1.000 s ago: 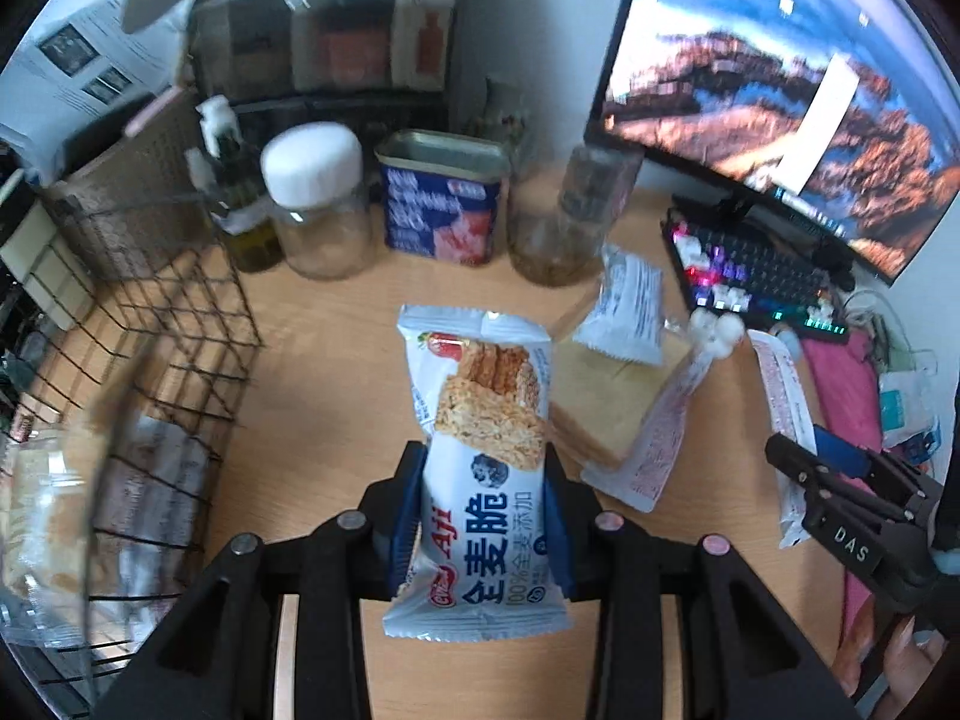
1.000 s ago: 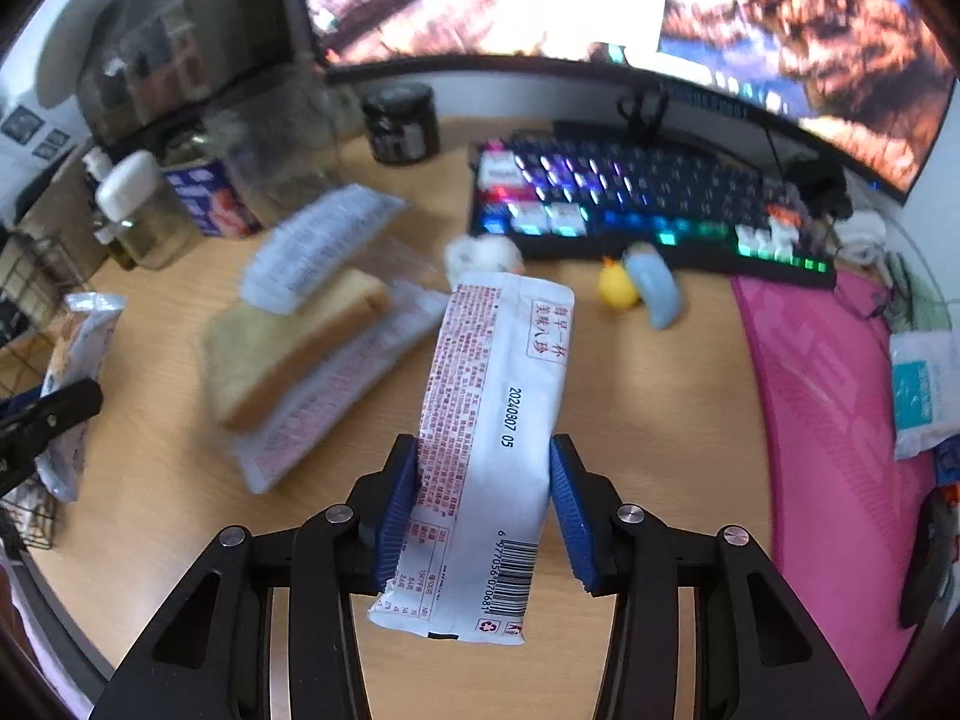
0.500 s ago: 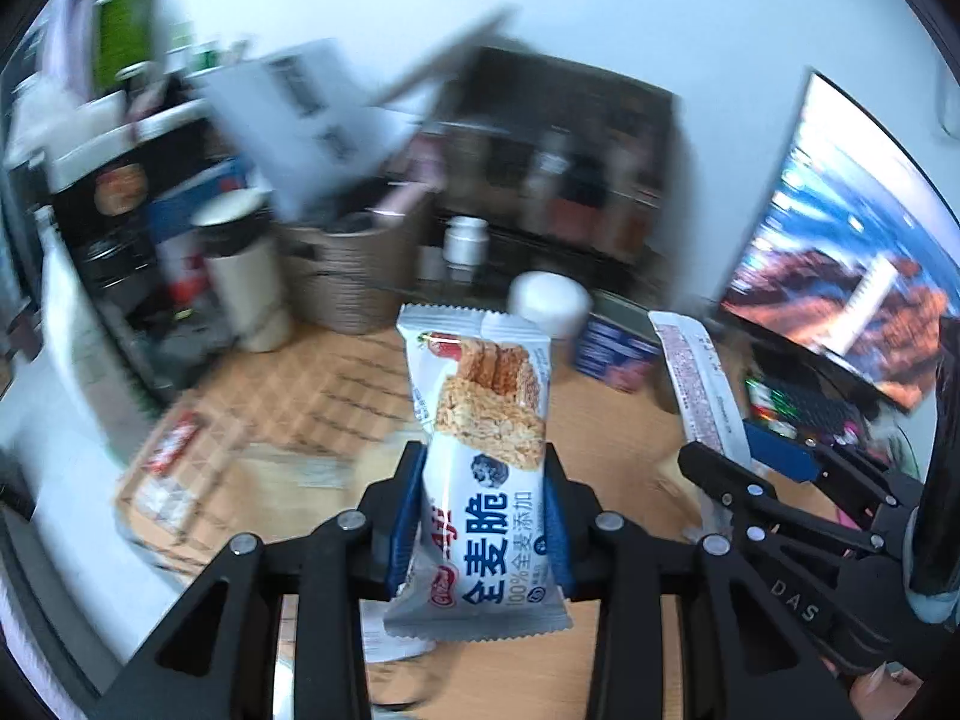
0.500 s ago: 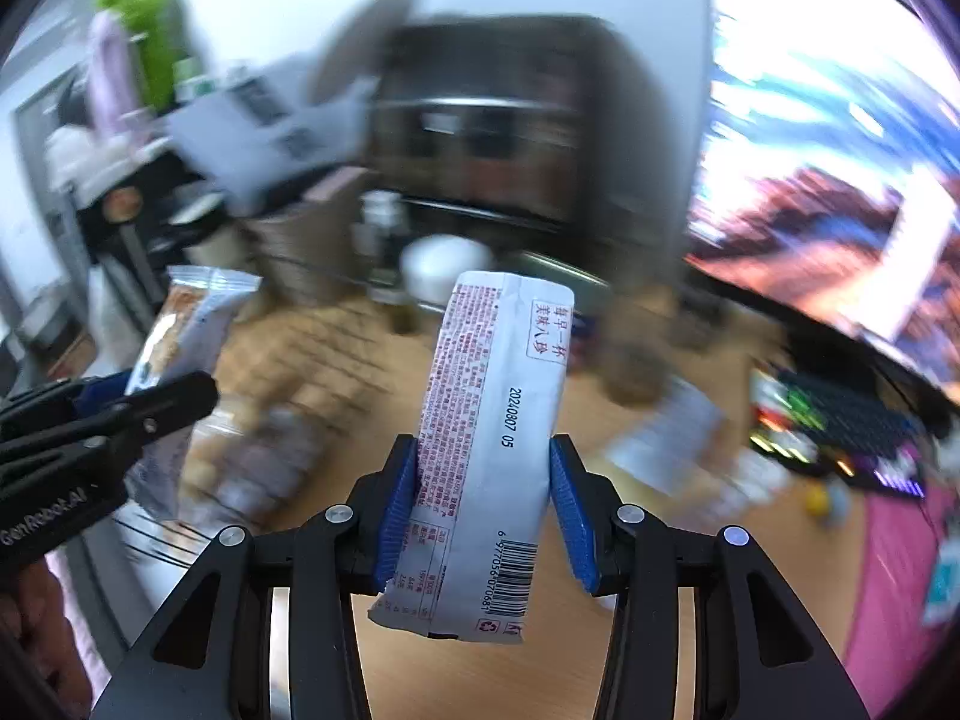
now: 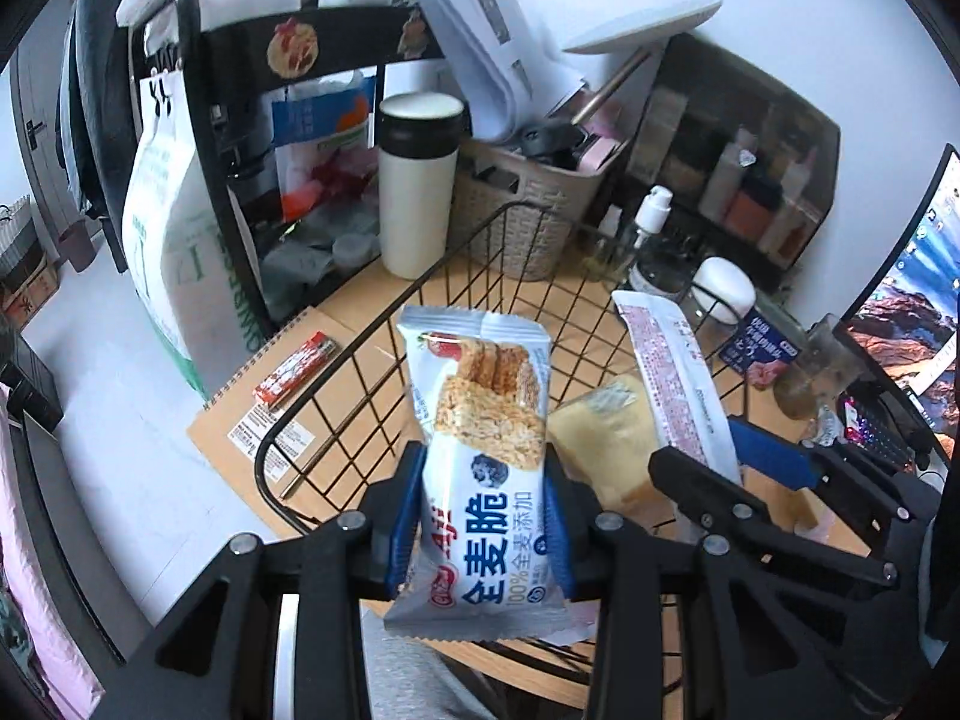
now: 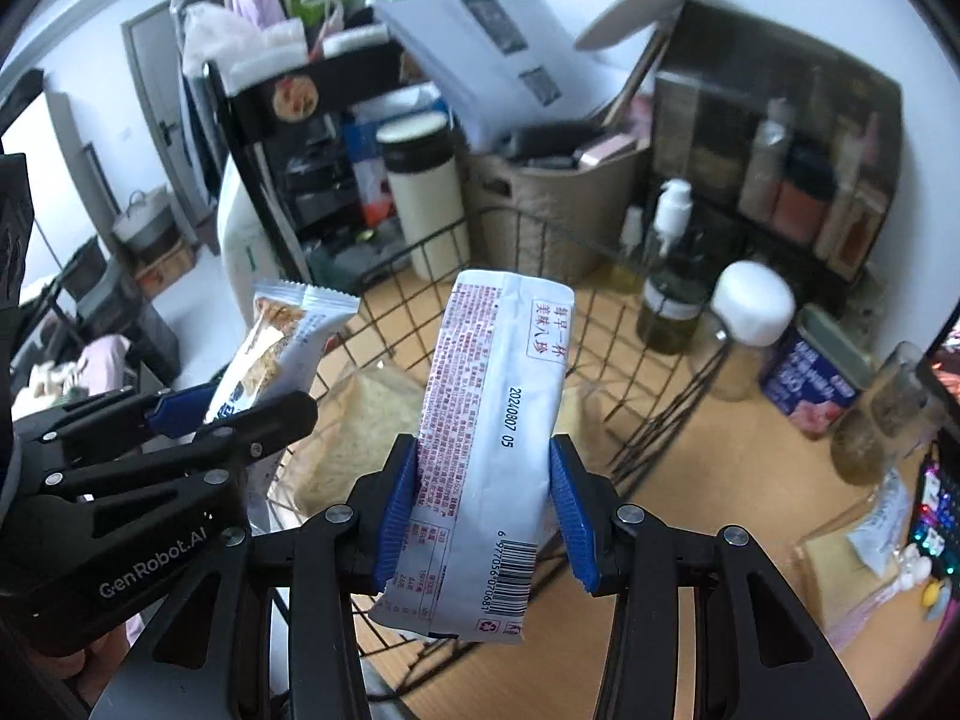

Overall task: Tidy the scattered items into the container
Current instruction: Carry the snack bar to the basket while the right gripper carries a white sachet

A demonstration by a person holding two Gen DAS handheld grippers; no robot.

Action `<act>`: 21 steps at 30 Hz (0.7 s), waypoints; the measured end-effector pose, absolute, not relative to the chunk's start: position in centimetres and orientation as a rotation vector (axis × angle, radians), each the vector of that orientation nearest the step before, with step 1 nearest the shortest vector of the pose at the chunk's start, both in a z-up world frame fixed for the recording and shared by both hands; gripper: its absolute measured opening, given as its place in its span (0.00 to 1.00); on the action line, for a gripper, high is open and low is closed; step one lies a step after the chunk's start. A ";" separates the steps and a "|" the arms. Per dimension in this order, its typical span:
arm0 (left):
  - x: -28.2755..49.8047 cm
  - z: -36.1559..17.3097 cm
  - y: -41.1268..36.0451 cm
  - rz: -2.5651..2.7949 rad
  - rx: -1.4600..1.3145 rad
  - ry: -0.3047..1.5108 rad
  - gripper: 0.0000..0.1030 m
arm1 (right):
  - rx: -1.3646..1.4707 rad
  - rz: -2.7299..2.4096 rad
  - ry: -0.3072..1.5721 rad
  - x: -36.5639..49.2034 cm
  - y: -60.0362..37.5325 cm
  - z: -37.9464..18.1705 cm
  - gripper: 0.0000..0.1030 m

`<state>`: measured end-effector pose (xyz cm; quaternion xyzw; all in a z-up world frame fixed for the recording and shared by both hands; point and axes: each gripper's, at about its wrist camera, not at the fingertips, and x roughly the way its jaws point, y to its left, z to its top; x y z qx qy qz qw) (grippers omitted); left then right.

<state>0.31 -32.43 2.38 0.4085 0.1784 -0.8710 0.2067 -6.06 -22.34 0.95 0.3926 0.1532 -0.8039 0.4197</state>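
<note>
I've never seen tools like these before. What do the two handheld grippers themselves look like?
Both are matte black frames of angled linkage bars joined by silver round rivets. Each finger ends in a ribbed blue pad. The left gripper carries white lettering reading GenRobot.AI; the right gripper looks the same build. No cables show.

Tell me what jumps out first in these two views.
Two snack packets held up over a black wire basket: the left tool clamps a blue-and-white oat bar, the right tool clamps a white packet printed in red. A bread slice already lies in the basket, and behind it stands a cream flask with a black top.
</note>
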 end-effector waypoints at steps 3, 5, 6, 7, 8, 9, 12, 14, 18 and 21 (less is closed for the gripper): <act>0.2 2.0 -32.7 -2.425 1.151 0.505 0.40 | 0.989 -2.017 0.396 -6.1 -23.1 0.5 0.44; 0.2 2.1 -32.8 -2.423 1.142 0.486 0.48 | 0.988 -2.021 0.405 -6.1 -23.3 0.5 0.44; 0.3 2.2 -32.9 -2.411 1.125 0.473 0.53 | 0.990 -2.021 0.405 -6.3 -23.3 0.6 0.46; 0.4 2.3 -33.1 -2.396 1.113 0.471 0.61 | 0.987 -2.026 0.402 -6.5 -23.3 0.6 0.46; 0.4 2.3 -33.3 -2.391 1.112 0.479 0.64 | 0.983 -2.042 0.399 -6.7 -23.1 0.7 0.48; 0.4 2.3 -33.5 -2.395 1.116 0.505 0.65 | 0.982 -2.055 0.399 -6.8 -23.0 0.9 0.53; 0.5 2.3 -33.8 -2.409 1.122 0.556 0.66 | 0.986 -2.066 0.388 -7.3 -22.5 1.3 0.59; 0.5 2.6 -33.5 -2.412 1.111 0.539 0.66 | 0.993 -2.067 0.377 -7.6 -22.2 1.5 0.59; 0.6 3.6 -32.8 -2.429 1.090 0.541 0.66 | 0.982 -2.086 0.343 -7.9 -20.8 2.3 0.59; 0.2 4.3 -31.8 -2.448 1.095 0.523 0.66 | 0.966 -2.119 0.314 -8.3 -19.0 3.0 0.59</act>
